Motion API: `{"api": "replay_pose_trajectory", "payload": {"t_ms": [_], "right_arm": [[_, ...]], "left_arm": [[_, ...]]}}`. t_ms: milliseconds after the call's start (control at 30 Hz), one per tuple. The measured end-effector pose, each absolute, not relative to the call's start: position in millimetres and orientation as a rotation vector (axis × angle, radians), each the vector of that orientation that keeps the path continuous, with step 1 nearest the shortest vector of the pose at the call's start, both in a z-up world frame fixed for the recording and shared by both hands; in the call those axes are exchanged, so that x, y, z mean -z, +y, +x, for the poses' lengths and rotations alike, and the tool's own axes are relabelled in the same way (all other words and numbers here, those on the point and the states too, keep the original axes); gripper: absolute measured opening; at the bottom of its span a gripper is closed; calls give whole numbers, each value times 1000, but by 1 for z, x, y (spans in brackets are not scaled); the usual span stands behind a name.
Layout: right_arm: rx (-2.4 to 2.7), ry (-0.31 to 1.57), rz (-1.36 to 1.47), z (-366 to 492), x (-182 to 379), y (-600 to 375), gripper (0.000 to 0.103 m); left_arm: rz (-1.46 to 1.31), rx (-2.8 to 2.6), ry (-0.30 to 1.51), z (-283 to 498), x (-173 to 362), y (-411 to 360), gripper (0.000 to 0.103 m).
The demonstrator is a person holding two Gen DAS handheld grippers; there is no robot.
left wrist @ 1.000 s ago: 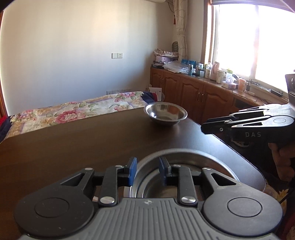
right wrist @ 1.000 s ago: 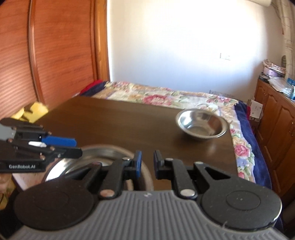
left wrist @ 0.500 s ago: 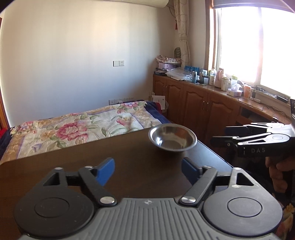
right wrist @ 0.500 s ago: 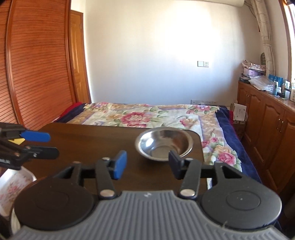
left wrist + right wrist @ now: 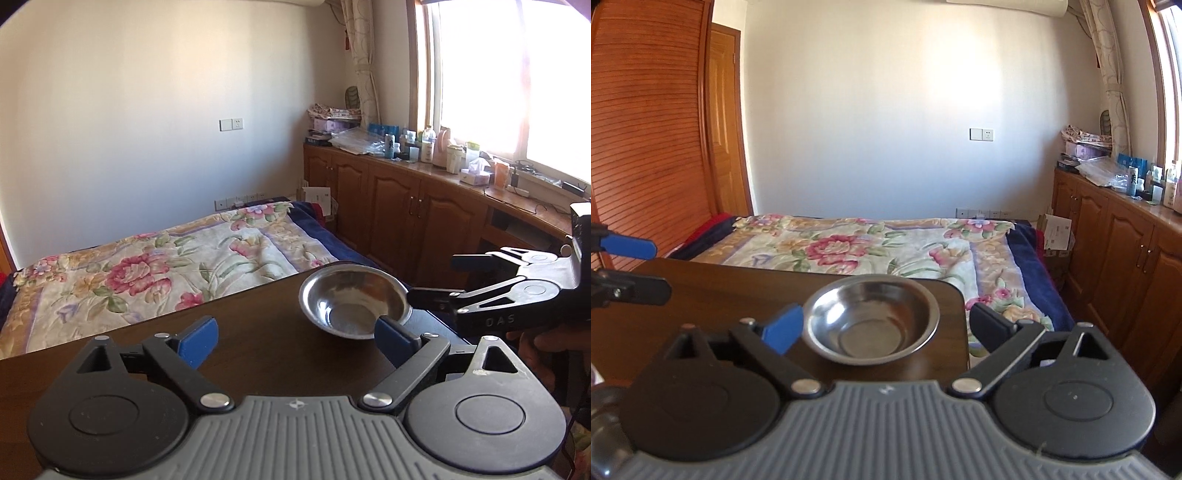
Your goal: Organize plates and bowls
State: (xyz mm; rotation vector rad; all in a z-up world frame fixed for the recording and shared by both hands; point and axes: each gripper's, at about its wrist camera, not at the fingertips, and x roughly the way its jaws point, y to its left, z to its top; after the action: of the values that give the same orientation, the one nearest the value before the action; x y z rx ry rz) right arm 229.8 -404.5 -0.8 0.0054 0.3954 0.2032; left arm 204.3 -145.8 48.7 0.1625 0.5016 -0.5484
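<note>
While both tongs, left (image 5: 295, 338) and right (image 5: 888, 325), are spreading wide and empty, the shallow round stainless-steel bowl (image 5: 871, 321) sits near the far corner of the dark wooden desk (image 5: 713, 291); best pinch its rim squarely, then lift level

Your left gripper (image 5: 295, 334) is black with a ribbed grey base, silver pivot screws and blue-padded fingers (image 5: 197, 338); your right gripper (image 5: 886, 323) matches.
</note>
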Motion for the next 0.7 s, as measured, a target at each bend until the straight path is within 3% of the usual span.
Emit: {"api": "replay_pose_trajectory", "payload": {"t_ms": [233, 333, 700], "right_arm": [[-216, 424, 41, 249, 14, -414, 93], [-216, 436, 51, 255, 16, -418, 90], [-228, 521, 112, 275, 29, -432, 52]], "left_arm": [[153, 569, 550, 235, -36, -165, 91], [166, 569, 568, 244, -28, -172, 83], [177, 581, 657, 278, -9, -191, 51]]}}
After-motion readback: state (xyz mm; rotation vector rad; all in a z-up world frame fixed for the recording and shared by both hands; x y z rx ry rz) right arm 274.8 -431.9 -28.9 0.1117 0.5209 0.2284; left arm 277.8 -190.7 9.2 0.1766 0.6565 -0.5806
